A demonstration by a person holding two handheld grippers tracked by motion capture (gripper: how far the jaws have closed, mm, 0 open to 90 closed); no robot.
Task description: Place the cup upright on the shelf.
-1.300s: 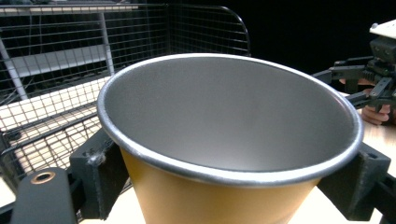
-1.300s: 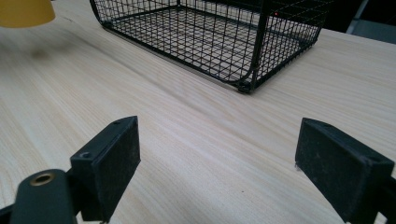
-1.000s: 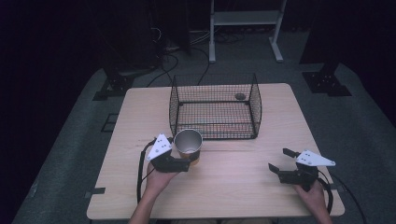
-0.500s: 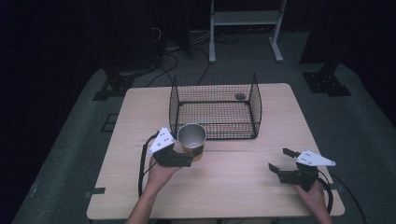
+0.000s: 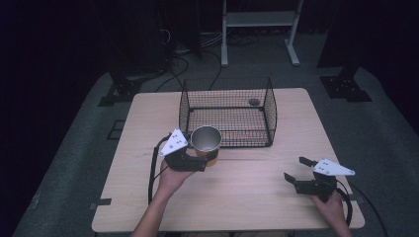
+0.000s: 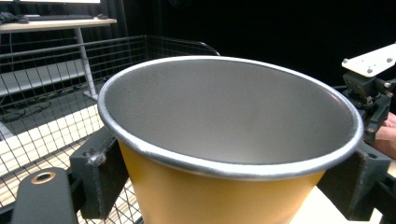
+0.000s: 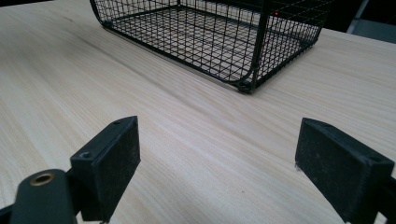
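No brand, label or writing could be read on anything in the frames.

The cup [image 5: 206, 142] was metal, with a dull silver inside, a rolled silver rim and a yellow-orange outer wall, and it looked empty. In the high view it sat at about 8 o'clock from the table's middle, just at the near left corner of the wire basket [image 5: 227, 111]; whether it touched the mesh could not be told. In the left gripper view the cup [image 6: 224, 140] stood upright and tilted slightly.

The left gripper [image 5: 190, 160] held the cup, with 1 black jaw pressed on each side of the yellow wall. A hand [image 5: 171, 178] held the gripper from 6 o'clock.

The right gripper [image 5: 296, 173] lay at about 4 o'clock on the table [image 5: 257, 197], well apart from the cup, with its 2 jaws spread wide and nothing between them. In the right gripper view its jaws framed bare pale wood, with the basket [image 7: 219, 42] farther off at 12 o'clock.

A small dark object [image 5: 254, 102] lay inside the basket near its far right corner, too small to identify.
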